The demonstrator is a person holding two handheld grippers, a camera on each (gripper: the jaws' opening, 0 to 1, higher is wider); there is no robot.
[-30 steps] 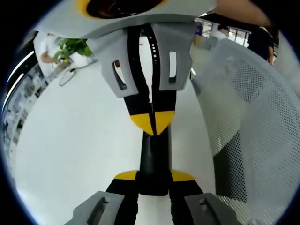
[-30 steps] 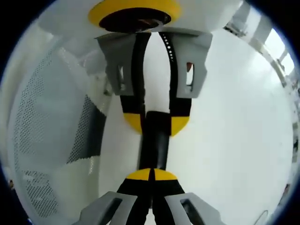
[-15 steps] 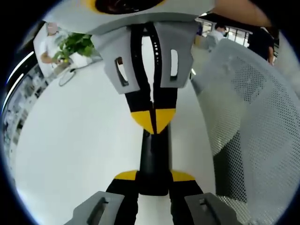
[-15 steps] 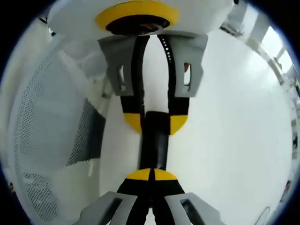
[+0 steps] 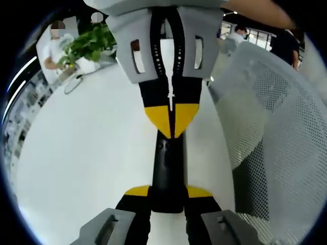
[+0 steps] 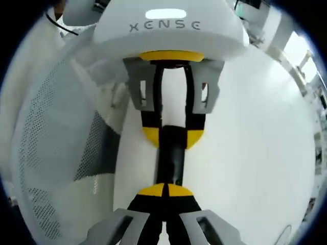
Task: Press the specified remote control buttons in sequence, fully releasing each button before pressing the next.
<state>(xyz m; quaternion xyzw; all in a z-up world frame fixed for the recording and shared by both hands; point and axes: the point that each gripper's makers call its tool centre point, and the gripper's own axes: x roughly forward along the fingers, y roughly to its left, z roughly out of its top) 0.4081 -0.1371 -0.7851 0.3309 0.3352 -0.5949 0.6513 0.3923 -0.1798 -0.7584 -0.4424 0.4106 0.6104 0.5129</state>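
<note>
1. Left gripper (image 5: 167, 193) clamps the near end of a black remote control (image 5: 166, 168) over the white desk (image 5: 76, 153)
2. Right gripper (image 6: 165, 191), jaws closed together, tips meeting on the remote's far end; mesh chair (image 5: 271, 127) beside

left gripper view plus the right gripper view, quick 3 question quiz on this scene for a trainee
1. True or false: the left gripper is shut on the slim black remote control.
2. What stands beside the white table? A) a white mesh chair B) a red stool C) a cardboard box
3. Fill in: the right gripper points its yellow tips at the remote with its jaws ____ (open or shut).

Key: 1 true; 2 A; 3 shut.
</note>
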